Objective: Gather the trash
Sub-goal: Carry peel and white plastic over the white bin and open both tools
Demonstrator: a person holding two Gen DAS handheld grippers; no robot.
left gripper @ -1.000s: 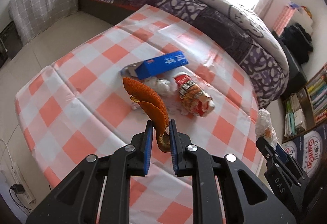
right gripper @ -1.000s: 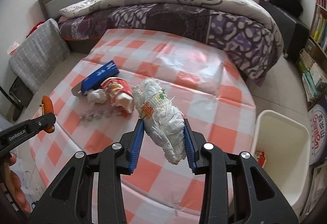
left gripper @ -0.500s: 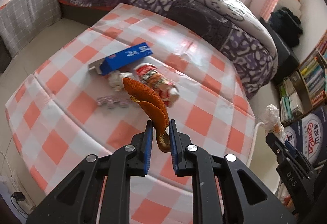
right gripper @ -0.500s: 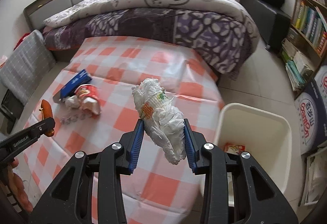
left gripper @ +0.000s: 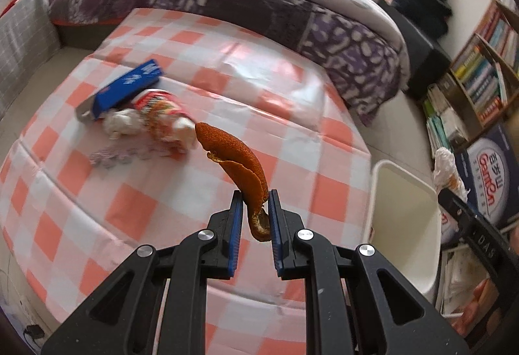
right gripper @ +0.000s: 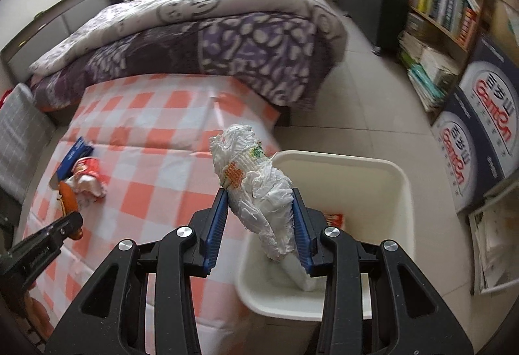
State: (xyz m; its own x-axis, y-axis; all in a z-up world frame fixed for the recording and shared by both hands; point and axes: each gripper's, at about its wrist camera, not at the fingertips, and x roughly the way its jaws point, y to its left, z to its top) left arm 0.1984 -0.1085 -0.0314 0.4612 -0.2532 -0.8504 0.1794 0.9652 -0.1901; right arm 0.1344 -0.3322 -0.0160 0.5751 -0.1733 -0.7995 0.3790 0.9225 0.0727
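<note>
My left gripper (left gripper: 254,196) is shut on an orange peel (left gripper: 236,157) and holds it above the checked table (left gripper: 181,193). My right gripper (right gripper: 259,196) is shut on a crumpled white plastic bag (right gripper: 256,183) and holds it over the near left part of the white bin (right gripper: 399,180). The bin also shows in the left wrist view (left gripper: 405,218), beside the table's right edge. A blue box (left gripper: 129,86), a red snack wrapper (left gripper: 162,115) and a white tissue wad (left gripper: 120,124) lie on the table's left part.
A bed with a purple quilt (left gripper: 259,8) borders the table's far side. A bookshelf (right gripper: 447,5) and printed cartons (right gripper: 480,134) stand to the right of the bin. A red wrapper (right gripper: 334,218) lies inside the bin.
Both grippers have swung right toward the bin with their loads. The right gripper now holds the bag over the bin instead of over the table.
</note>
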